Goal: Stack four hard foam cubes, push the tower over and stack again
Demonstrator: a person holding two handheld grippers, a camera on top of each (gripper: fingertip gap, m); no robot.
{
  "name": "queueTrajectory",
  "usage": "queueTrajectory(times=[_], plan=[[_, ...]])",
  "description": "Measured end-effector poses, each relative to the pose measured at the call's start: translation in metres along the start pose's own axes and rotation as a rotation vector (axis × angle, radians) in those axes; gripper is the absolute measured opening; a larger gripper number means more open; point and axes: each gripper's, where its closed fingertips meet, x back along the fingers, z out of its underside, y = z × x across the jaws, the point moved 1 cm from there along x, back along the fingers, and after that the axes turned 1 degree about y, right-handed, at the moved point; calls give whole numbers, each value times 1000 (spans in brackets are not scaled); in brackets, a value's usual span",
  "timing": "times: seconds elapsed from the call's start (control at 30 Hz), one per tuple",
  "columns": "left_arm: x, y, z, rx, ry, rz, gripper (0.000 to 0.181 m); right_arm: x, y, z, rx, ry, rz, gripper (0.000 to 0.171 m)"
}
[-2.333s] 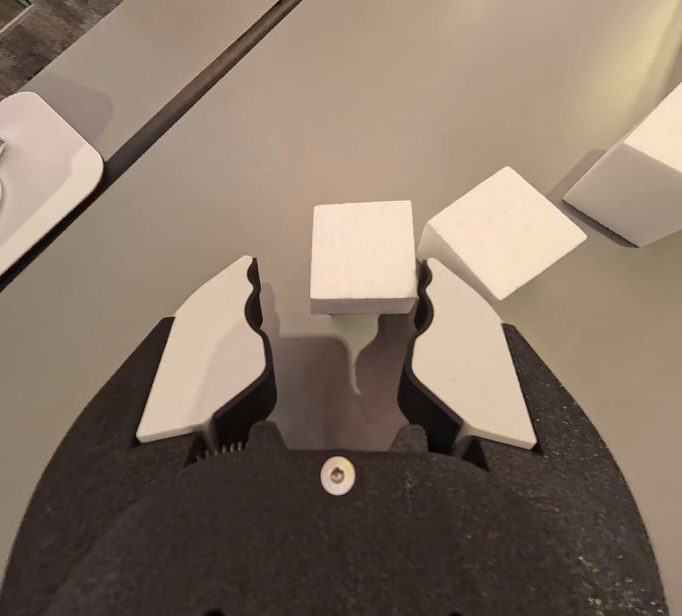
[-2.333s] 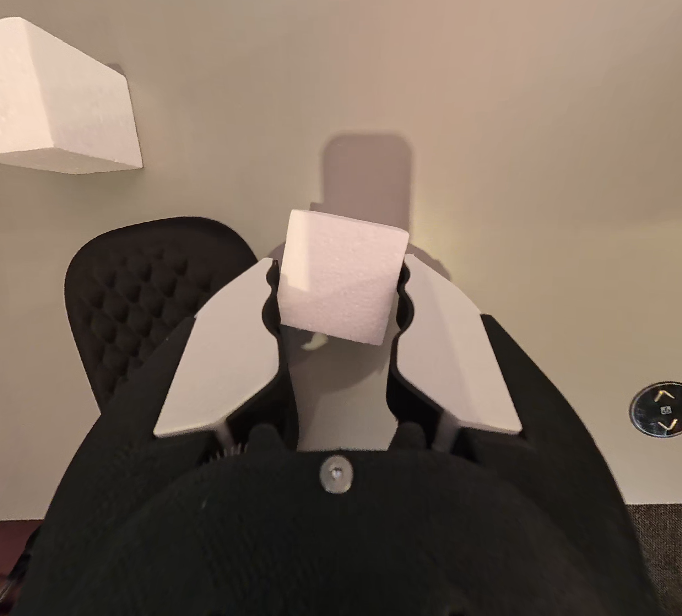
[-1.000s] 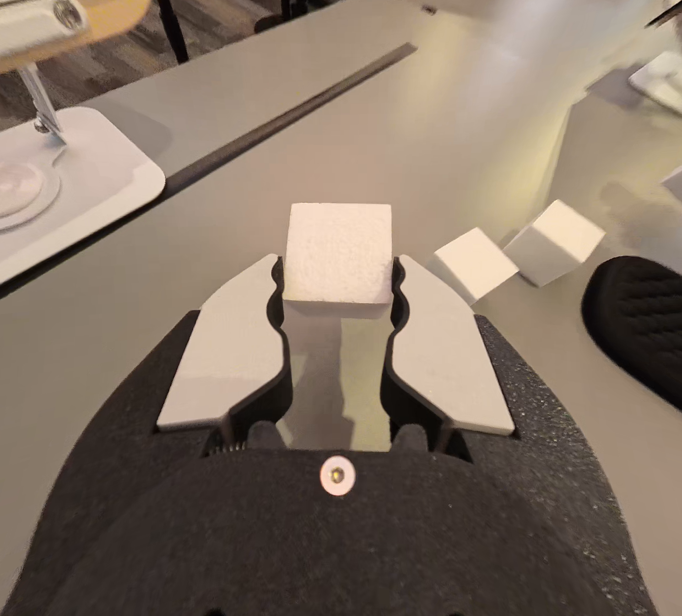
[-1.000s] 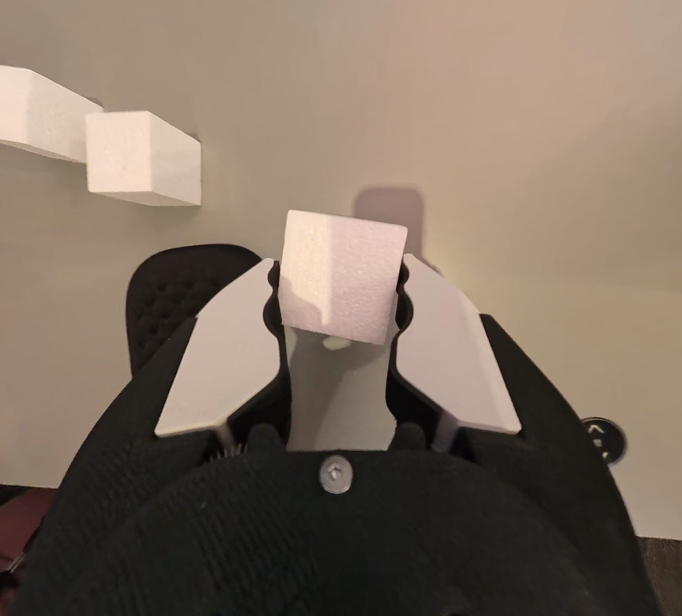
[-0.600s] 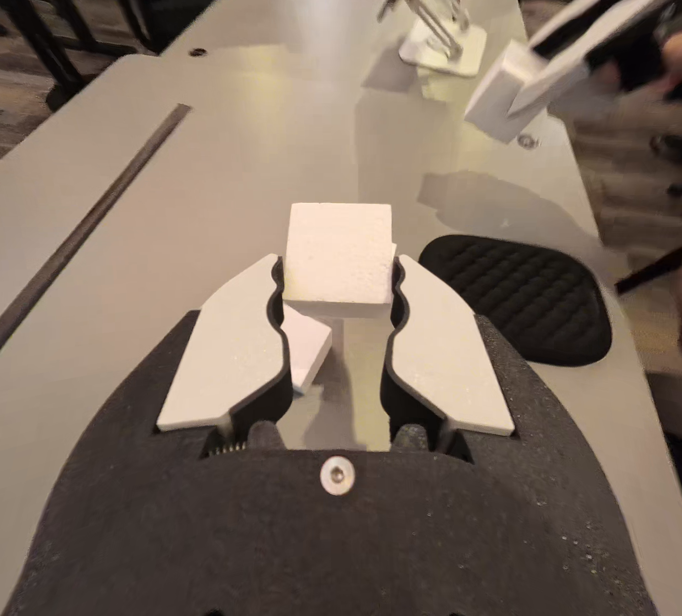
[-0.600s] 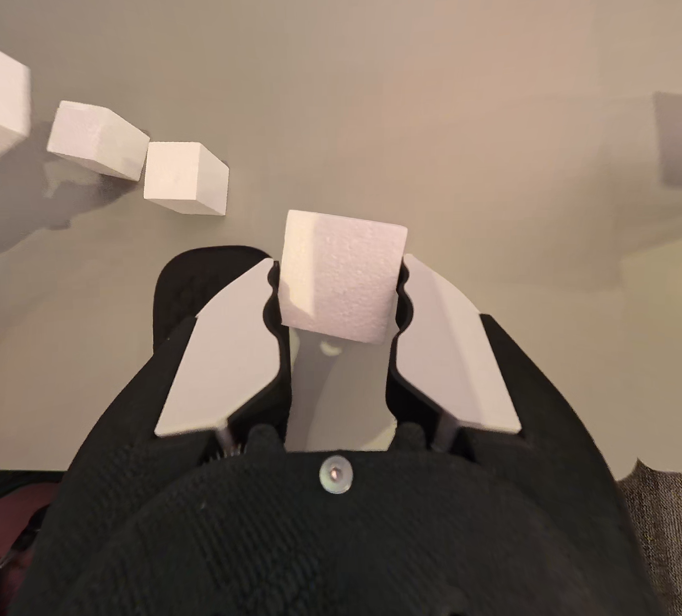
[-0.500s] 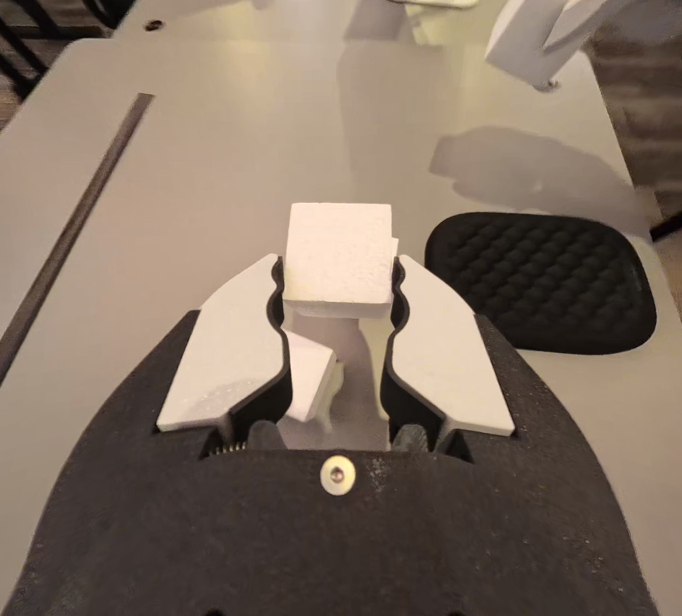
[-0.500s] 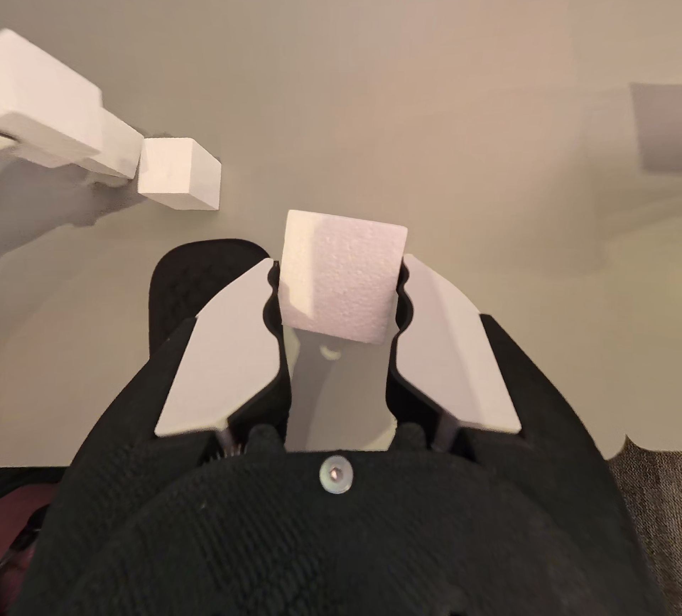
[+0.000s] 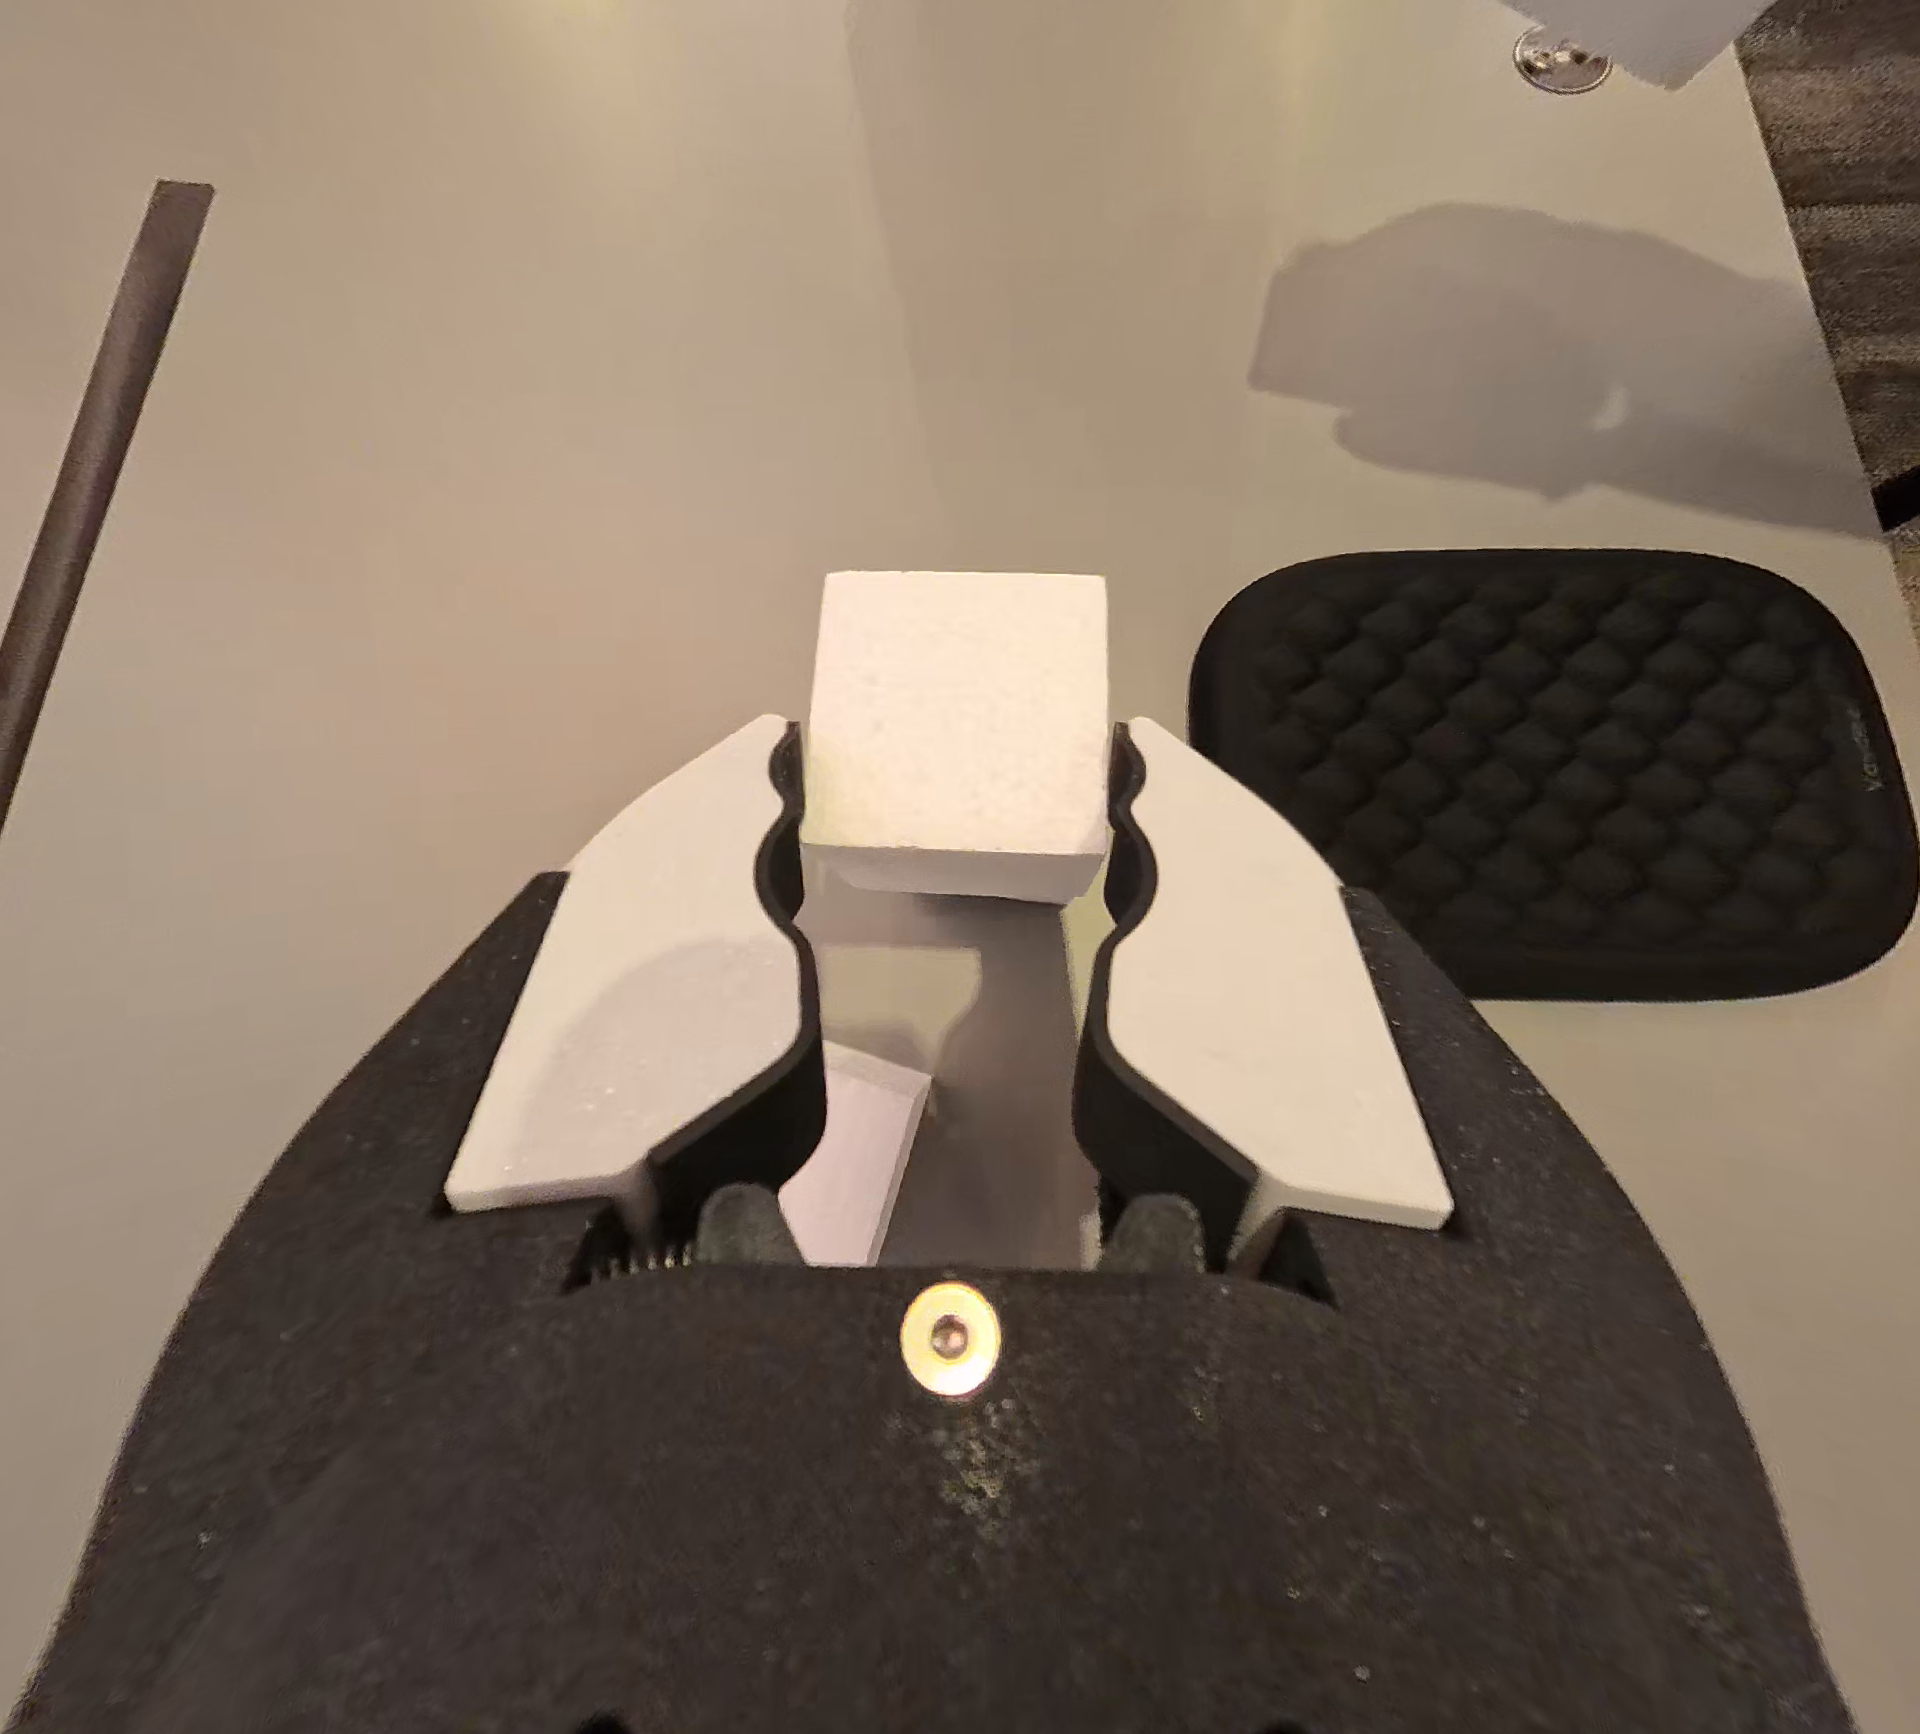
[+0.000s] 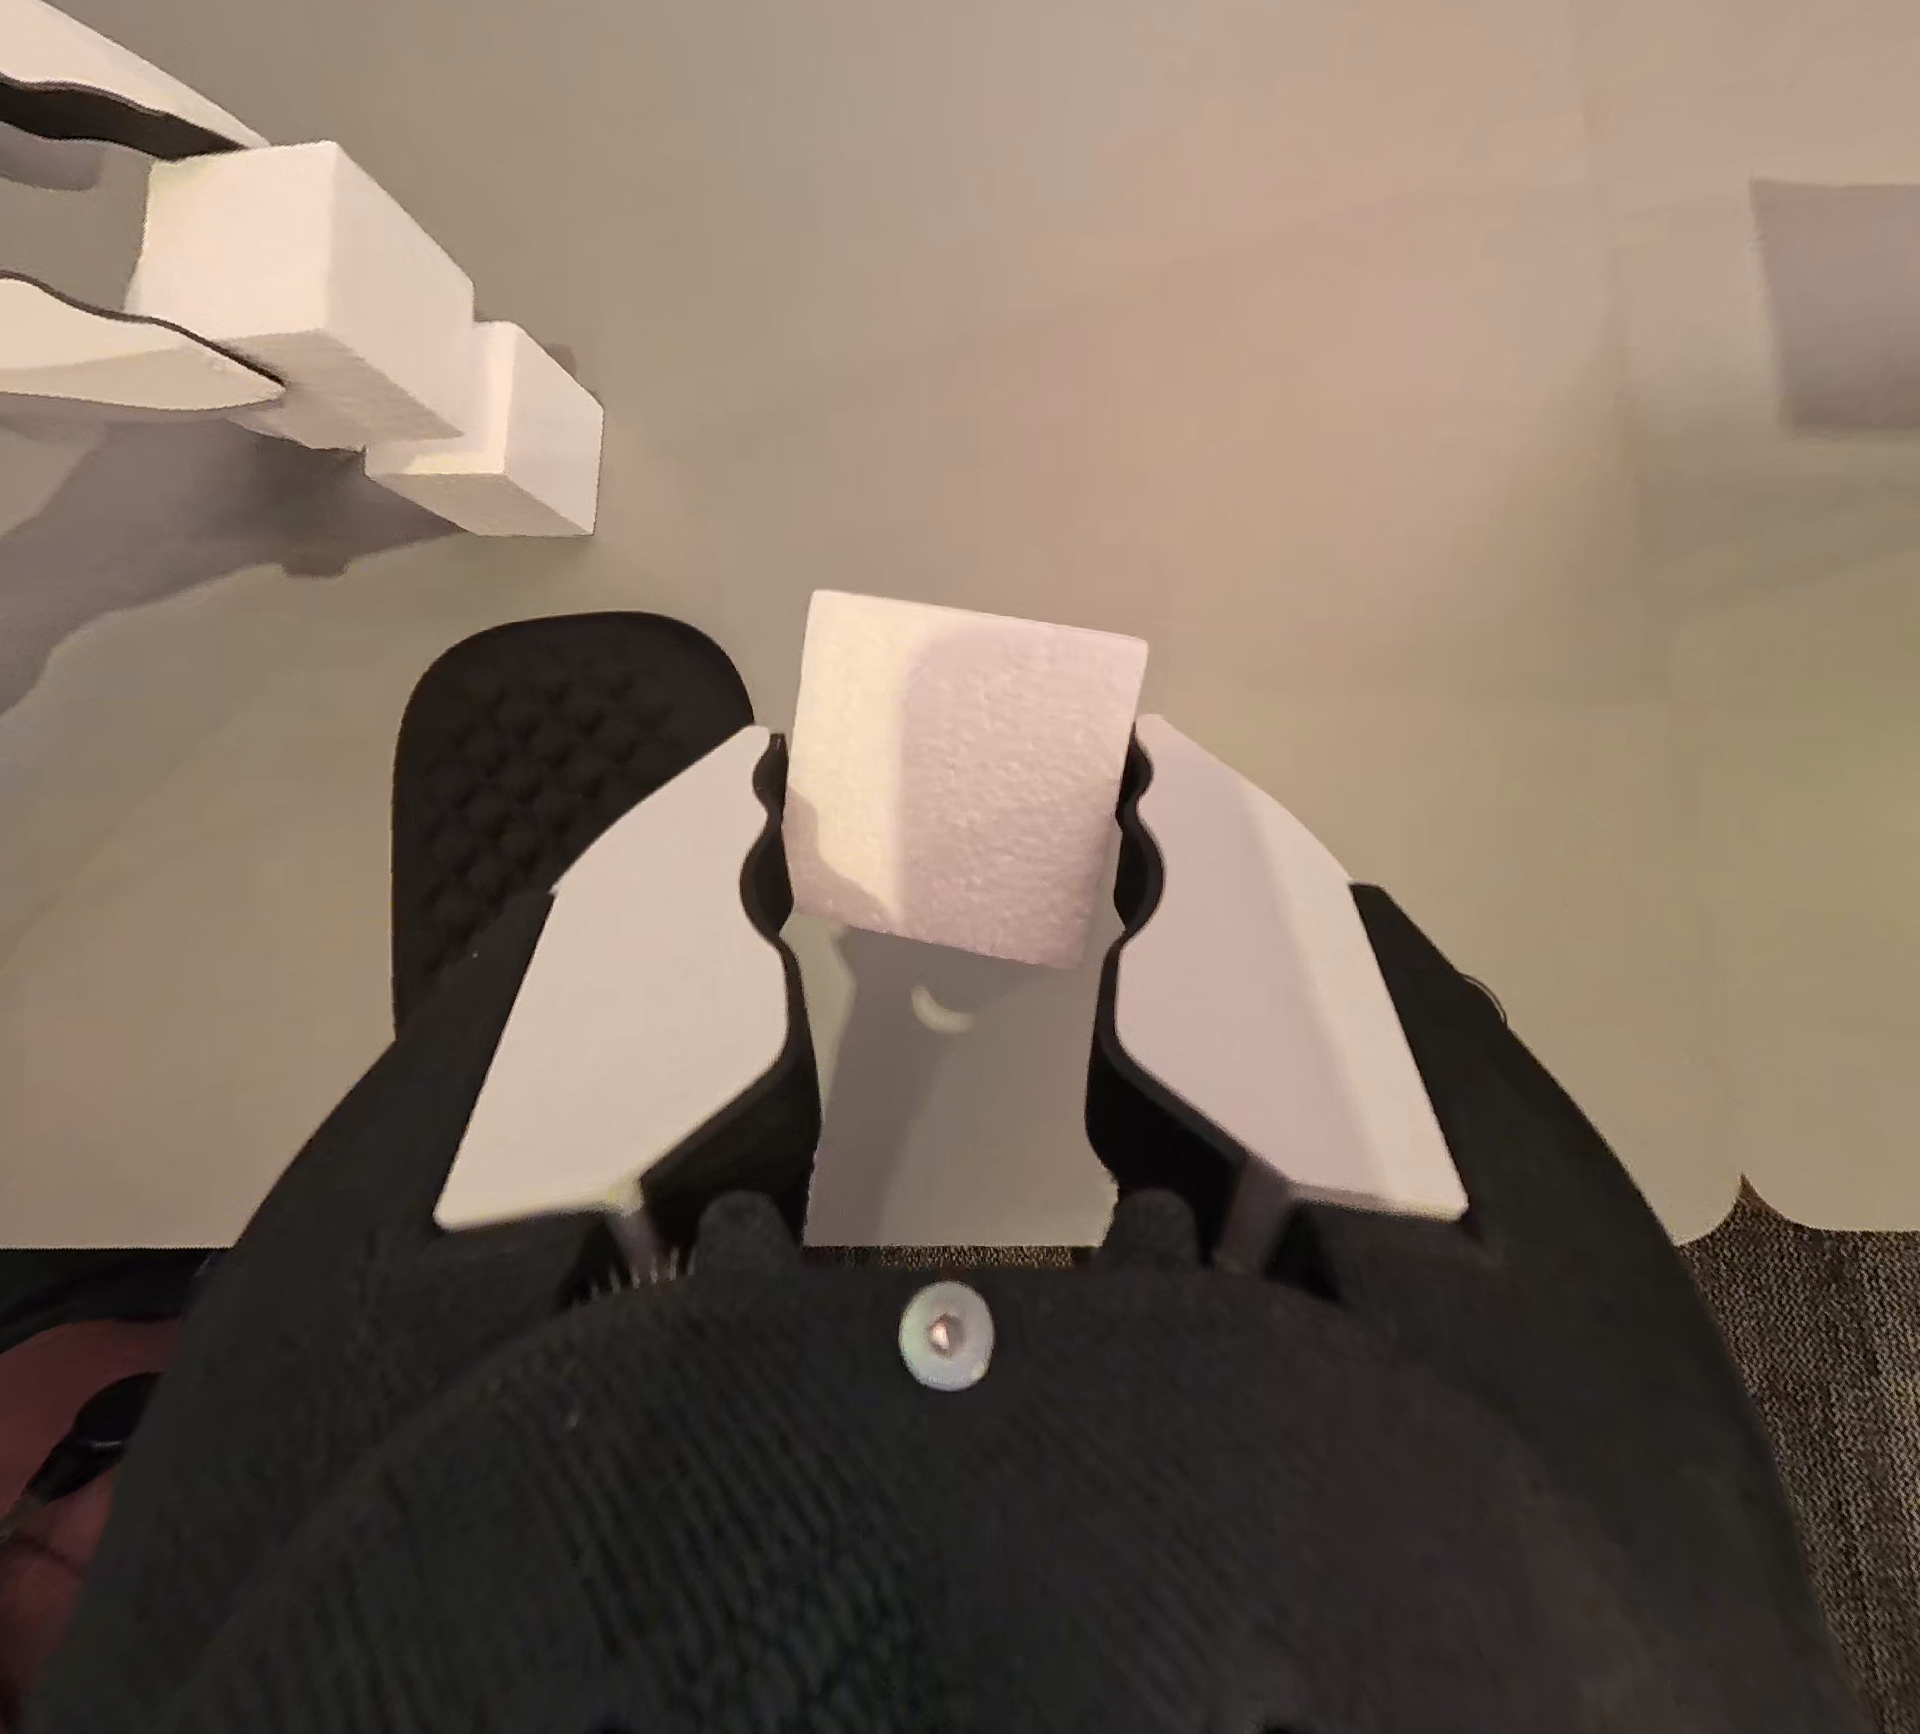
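Two white foam cubes are in the air, one per tool. The left tool (image 9: 954,785) is clamped on its cube (image 9: 954,713) above a third cube (image 10: 520,448) lying on the grey table (image 9: 520,396), with a fourth (image 9: 852,1154) glimpsed under the fingers. The right tool (image 10: 951,801) is clamped on its own cube (image 10: 961,791) higher up, near the black mat (image 9: 1538,770). The cubes look light and stiff with grainy, non-slip faces, so a moderate squeeze on two opposite flat sides, as here, should hold them square; pinching corners would likely dent them.
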Motion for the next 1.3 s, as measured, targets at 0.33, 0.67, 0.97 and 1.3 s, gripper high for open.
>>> queueTrajectory(times=[0.33,0.67,0.97,1.3], plan=[[-11,-2,6,-37,39,12,56,0,-8,8,-25,4,10,62],[14,0,-13,61,-143,64,68,-6,-4,5,-16,9,5,62],[92,7,-8,109,-327,27,65,1,47,-49,189,-106,-177,62],[163,21,34,114,-273,-125,64,-21,179,-102,1106,37,-799,61]])
